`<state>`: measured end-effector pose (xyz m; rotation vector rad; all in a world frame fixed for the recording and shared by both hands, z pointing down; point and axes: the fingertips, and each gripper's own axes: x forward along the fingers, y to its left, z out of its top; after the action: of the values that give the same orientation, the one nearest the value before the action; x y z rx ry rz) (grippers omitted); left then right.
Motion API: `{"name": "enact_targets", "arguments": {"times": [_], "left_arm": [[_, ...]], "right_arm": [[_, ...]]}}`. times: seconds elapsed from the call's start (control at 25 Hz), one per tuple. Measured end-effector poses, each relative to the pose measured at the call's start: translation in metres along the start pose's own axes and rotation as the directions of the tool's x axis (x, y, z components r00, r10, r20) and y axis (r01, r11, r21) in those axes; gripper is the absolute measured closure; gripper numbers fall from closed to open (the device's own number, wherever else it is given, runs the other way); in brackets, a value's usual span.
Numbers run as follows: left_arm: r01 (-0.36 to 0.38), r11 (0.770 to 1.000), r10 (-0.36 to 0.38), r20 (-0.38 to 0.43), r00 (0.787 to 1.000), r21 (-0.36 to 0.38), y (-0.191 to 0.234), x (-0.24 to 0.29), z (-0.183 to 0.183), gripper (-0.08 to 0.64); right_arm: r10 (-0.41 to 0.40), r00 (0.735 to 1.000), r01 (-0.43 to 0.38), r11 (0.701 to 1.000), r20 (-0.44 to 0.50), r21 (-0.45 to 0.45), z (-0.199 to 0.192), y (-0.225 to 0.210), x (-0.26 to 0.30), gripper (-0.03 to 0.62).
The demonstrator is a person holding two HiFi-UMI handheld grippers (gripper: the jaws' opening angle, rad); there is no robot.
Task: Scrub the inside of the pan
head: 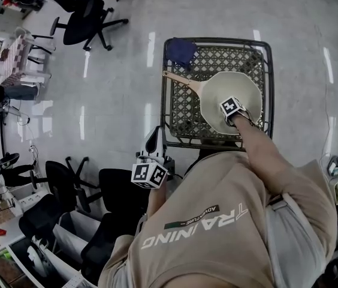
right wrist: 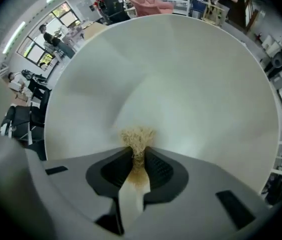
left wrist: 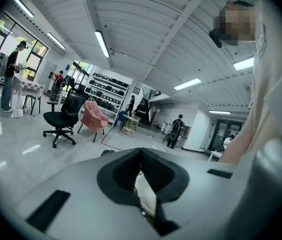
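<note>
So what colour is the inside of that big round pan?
The round wooden-handled pan is plain creamy white inside, clearest in the right gripper view.

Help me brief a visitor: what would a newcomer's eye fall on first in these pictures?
The cream pan with its wooden handle, lying on the wire-mesh table at the head view's upper right. The right gripper points down into it, shut on a tan fibrous scrubber, low in the middle of its own view.
</note>
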<state>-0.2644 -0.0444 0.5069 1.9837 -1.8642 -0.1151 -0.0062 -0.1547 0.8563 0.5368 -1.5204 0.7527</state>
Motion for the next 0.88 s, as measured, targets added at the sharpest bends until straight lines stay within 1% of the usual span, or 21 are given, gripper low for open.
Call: {"name": "enact_targets", "arguments": {"times": [0.12, 0.24, 0.32, 0.4, 0.44, 0.48, 0.52, 0.6, 0.64, 0.68, 0.76, 0.88], "left_arm": [[0.026, 1.000, -0.026, -0.002, 1.000, -0.001, -0.001, 0.003, -0.001, 0.541], [0.079, 0.997, -0.079, 0.002, 0.997, 0.012, -0.010, 0.013, 0.004, 0.541], [0.120, 0.992, -0.120, 0.002, 0.993, 0.025, -0.016, 0.020, 0.007, 0.541], [0.163, 0.986, -0.164, -0.002, 0.987, 0.036, -0.023, 0.028, 0.006, 0.541], [0.185, 0.982, -0.185, -0.005, 0.983, 0.043, -0.027, 0.033, 0.006, 0.541], [0.207, 0.977, -0.206, -0.009, 0.978, 0.052, -0.031, 0.037, 0.005, 0.541], [0.227, 0.972, -0.226, -0.015, 0.974, 0.063, -0.036, 0.042, 0.005, 0.541], [0.265, 0.961, -0.263, -0.034, 0.964, 0.083, -0.048, 0.052, 0.002, 0.541], [0.284, 0.955, -0.281, -0.046, 0.959, 0.088, -0.055, 0.056, 0.000, 0.541], [0.302, 0.949, -0.298, -0.055, 0.953, 0.089, -0.063, 0.062, -0.001, 0.541], [0.334, 0.939, -0.329, -0.063, 0.942, 0.087, -0.079, 0.072, 0.001, 0.541], [0.373, 0.922, -0.368, -0.065, 0.927, 0.100, -0.100, 0.086, 0.005, 0.541]], "right_arm": [[-0.054, 0.999, 0.054, 0.998, -0.008, 0.033, -0.004, -0.021, 0.002, 0.506], [-0.073, 0.997, 0.072, 0.996, 0.021, 0.047, -0.005, -0.031, -0.012, 0.506], [-0.037, 0.994, 0.032, 0.998, 0.101, 0.049, 0.003, -0.028, -0.027, 0.506], [0.032, 0.976, -0.042, 0.998, 0.216, 0.041, 0.010, -0.021, -0.046, 0.506], [0.067, 0.957, -0.075, 0.997, 0.283, 0.019, 0.012, -0.018, -0.060, 0.506], [0.104, 0.928, -0.105, 0.994, 0.358, -0.017, 0.014, -0.015, -0.074, 0.506], [0.145, 0.890, -0.133, 0.989, 0.432, -0.059, 0.014, -0.012, -0.090, 0.506], [0.221, 0.802, -0.176, 0.975, 0.555, -0.134, 0.006, -0.006, -0.122, 0.506], [0.240, 0.764, -0.183, 0.971, 0.599, -0.156, -0.005, -0.005, -0.137, 0.506], [0.243, 0.735, -0.177, 0.970, 0.634, -0.167, -0.017, -0.007, -0.153, 0.506], [0.226, 0.691, -0.149, 0.974, 0.686, -0.172, -0.041, -0.014, -0.180, 0.506], [0.199, 0.640, -0.120, 0.980, 0.742, -0.160, -0.068, -0.022, -0.206, 0.506]]}}
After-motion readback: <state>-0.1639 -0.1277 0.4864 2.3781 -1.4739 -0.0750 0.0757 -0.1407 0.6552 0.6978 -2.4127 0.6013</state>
